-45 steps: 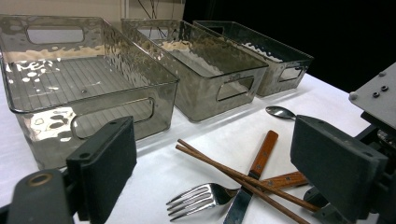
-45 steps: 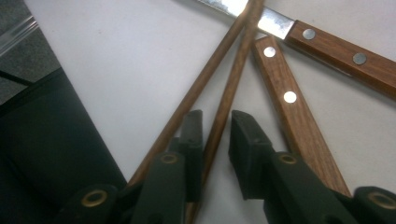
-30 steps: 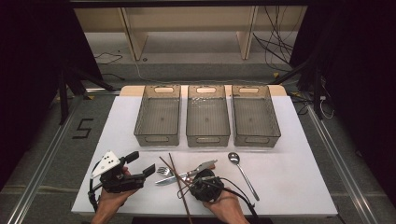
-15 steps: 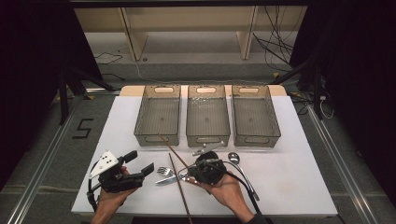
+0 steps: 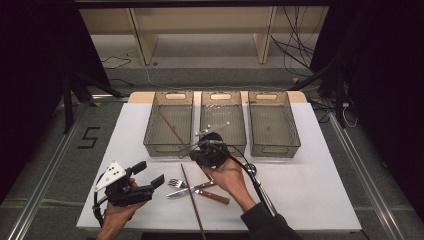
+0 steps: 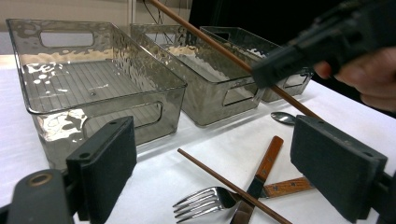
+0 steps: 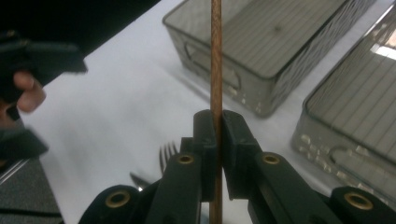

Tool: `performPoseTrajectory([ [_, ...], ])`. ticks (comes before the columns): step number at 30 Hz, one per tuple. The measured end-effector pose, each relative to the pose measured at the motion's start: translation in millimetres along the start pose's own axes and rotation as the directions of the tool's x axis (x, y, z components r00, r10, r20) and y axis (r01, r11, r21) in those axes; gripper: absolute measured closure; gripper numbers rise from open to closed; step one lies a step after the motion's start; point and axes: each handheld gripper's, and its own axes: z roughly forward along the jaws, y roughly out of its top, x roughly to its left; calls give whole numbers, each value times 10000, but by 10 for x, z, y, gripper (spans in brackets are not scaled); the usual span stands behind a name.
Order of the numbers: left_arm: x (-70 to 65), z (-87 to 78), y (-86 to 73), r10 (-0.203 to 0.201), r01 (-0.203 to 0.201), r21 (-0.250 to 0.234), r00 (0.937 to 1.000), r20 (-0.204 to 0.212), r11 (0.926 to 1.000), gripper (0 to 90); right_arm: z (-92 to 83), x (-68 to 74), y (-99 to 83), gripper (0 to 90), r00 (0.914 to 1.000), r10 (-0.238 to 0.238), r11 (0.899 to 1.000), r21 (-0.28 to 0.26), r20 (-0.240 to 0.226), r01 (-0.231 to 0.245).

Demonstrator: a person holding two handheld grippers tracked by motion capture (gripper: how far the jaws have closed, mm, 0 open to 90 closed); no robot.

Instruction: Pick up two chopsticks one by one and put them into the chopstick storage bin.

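Note:
My right gripper (image 5: 198,149) is shut on a brown chopstick (image 5: 172,127) and holds it in the air at the front of the left bin (image 5: 150,131). The stick slants up and back over that bin. In the right gripper view the chopstick (image 7: 216,65) runs straight up from between the closed pads of my right gripper (image 7: 217,128). A second chopstick (image 5: 192,200) lies on the white table. My left gripper (image 5: 150,173) rests at the front left, open and holding nothing. In the left gripper view its pads (image 6: 108,163) stand wide apart, and the held chopstick (image 6: 219,44) crosses above.
Three clear grey bins stand in a row: the left one, the middle bin (image 5: 223,95) and the right bin (image 5: 275,148). A fork (image 5: 177,183), a wooden-handled knife (image 5: 206,186) and a spoon (image 5: 251,170) lie near the table's front.
My right gripper has risen and moved away from me toward the bins, lifting one chopstick off the table. The left gripper has stayed where it was.

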Motion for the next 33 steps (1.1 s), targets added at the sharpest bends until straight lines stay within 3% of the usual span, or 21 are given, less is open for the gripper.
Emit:
performPoseTrajectory([
  [9,-7,4,-1,24,-24,-28,10000,-26,10000,141,173,-70,378,854,9995,166,9998,-117,253,-163],
  [18,0,0,0,25,-25,4,10000,2,10000,140,317,-110,607,854,9990,291,9995,-122,334,-287],
  [33,1,4,2,-6,6,-35,10000,81,10000,140,608,-314,911,853,9921,1181,9930,-48,414,-1180],
])
